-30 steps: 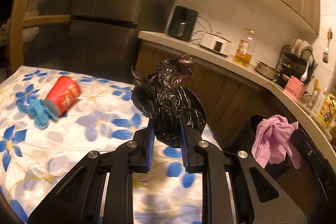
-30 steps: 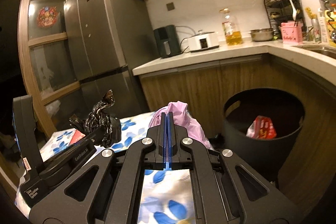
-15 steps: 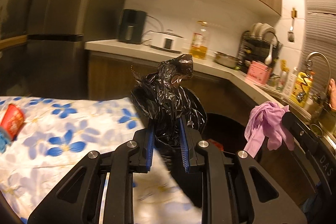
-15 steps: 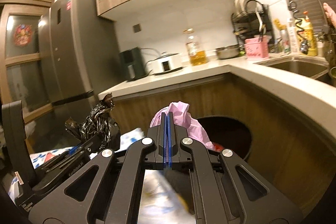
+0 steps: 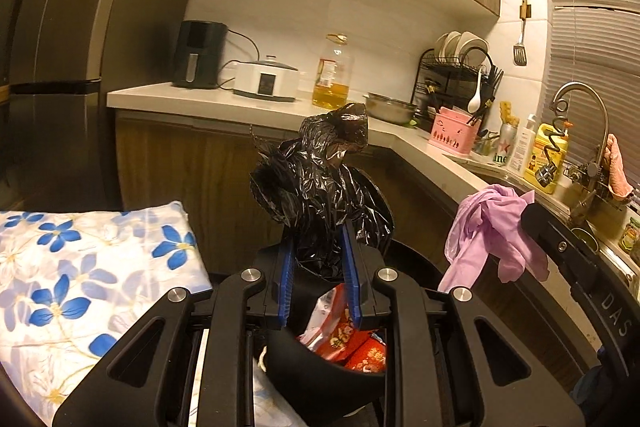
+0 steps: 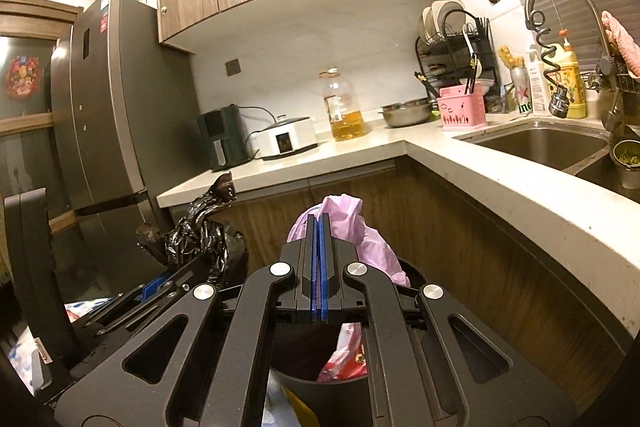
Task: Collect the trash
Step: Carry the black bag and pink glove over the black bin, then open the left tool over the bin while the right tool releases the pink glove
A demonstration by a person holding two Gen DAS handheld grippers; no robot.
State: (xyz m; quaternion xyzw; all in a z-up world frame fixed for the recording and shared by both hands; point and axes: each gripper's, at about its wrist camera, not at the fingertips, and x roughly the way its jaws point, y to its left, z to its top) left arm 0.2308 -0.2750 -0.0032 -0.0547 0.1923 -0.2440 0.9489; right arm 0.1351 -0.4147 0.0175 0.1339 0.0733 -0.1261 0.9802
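My left gripper (image 5: 317,241) is shut on a crumpled black plastic bag (image 5: 320,183) and holds it above the round black trash bin (image 5: 320,383). Red snack wrappers (image 5: 352,343) lie in the bin. My right gripper (image 6: 318,223) is shut on a pink plastic bag (image 6: 360,227) and holds it over the same bin (image 6: 316,393), to the right of the left gripper. The pink bag also shows in the left wrist view (image 5: 492,227), and the black bag in the right wrist view (image 6: 200,231).
A table with a blue-flower cloth (image 5: 80,267) is at the left of the bin. A wooden cabinet with a white counter (image 6: 500,179) wraps behind and to the right, with a sink (image 6: 548,143), an oil bottle (image 5: 332,71) and a fridge (image 6: 116,131).
Both grippers have swung right from over the flowered table to above the trash bin, each still holding its bag. The red cup and blue scrap have left the view.
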